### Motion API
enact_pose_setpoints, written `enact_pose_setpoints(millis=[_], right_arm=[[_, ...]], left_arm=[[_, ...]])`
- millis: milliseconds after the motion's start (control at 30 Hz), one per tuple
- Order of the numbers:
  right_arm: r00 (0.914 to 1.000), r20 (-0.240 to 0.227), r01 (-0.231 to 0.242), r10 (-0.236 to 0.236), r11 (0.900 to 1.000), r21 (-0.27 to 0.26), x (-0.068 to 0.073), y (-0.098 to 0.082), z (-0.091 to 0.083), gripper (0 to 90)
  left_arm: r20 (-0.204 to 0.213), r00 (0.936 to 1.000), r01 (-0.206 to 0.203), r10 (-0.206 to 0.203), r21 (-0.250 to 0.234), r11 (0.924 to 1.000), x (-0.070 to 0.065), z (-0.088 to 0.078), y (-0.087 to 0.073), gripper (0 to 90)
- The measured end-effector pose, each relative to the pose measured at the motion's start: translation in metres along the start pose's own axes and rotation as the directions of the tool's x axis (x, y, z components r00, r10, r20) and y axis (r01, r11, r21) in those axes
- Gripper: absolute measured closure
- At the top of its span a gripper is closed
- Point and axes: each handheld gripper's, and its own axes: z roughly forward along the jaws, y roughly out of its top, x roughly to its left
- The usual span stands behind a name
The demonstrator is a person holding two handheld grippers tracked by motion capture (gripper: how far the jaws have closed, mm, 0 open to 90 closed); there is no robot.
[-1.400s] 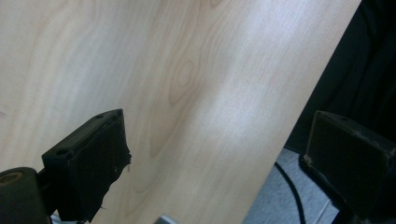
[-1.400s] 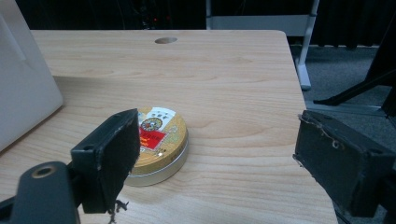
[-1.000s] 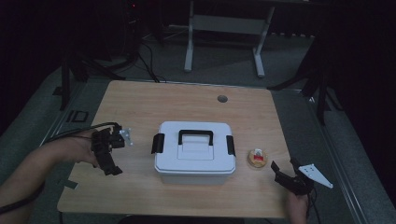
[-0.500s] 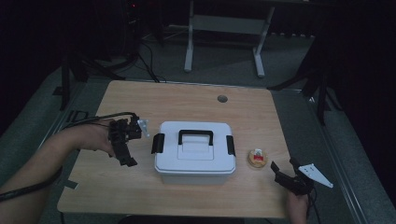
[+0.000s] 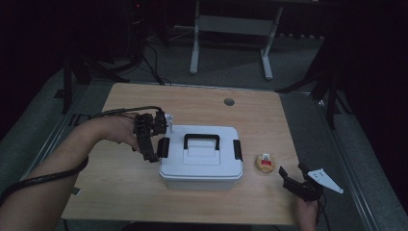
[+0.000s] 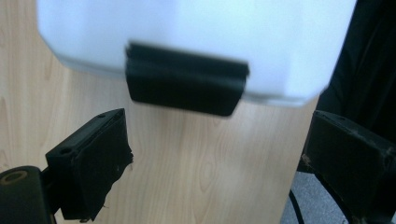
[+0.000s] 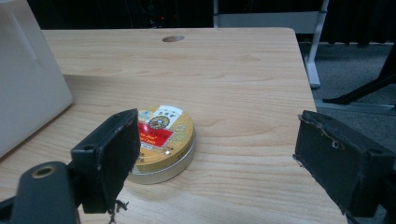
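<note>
Closing in: left gripper (image 5: 153, 144) now right beside the box's left latch (image 5: 163, 147) — up from the table's left side a second ago.
Jaws: spread wide, nothing held, black latch (image 6: 186, 85) dead ahead between them.
Box: white storage box (image 5: 200, 156) mid-table, lid down, handle (image 5: 201, 139) flat.
Right gripper (image 5: 294, 179): unmoved near the front right corner, gaping, empty.
Tin: round tin (image 7: 161, 140) just right of the box, in front of those jaws.
Meaning: unlatching looks next — left side first.

white lidded box (image 5: 201, 158) mid-table, upright, lid on, black handle (image 5: 201, 139) lying flat on top, black latch (image 6: 186, 85) on each end, left one down; small round gold tin (image 7: 161, 142) closed, flat, just right of box
</note>
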Motion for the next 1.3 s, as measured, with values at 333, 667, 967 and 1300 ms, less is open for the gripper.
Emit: enact_pose_setpoints(millis=[333,667,967,1300], right_arm=[[1.0000,0.000,-0.004,0.004,1.000,-0.003,-0.001,0.000,0.000,13.9],[1.0000,-0.005,-0.007,0.007,1.000,-0.002,-0.001,0.000,0.000,13.9],[0.9999,-0.007,-0.009,0.009,1.000,-0.004,-0.001,0.000,-0.001,13.9],[0.9998,-0.016,-0.014,0.014,1.000,-0.005,-0.002,0.000,-0.001,13.9]], left_arm=[[0.015,0.9993,-0.035,0.034,0.023,0.9991,0.006,0.004,0.031,6.1],[0.018,0.9973,-0.071,0.071,0.013,0.9974,0.011,0.004,0.055,6.1],[0.024,0.9950,-0.098,0.097,0.025,0.9949,0.013,0.010,0.070,13.7],[0.007,0.9898,-0.142,0.142,0.039,0.9890,0.013,0.014,0.084,36.8]])
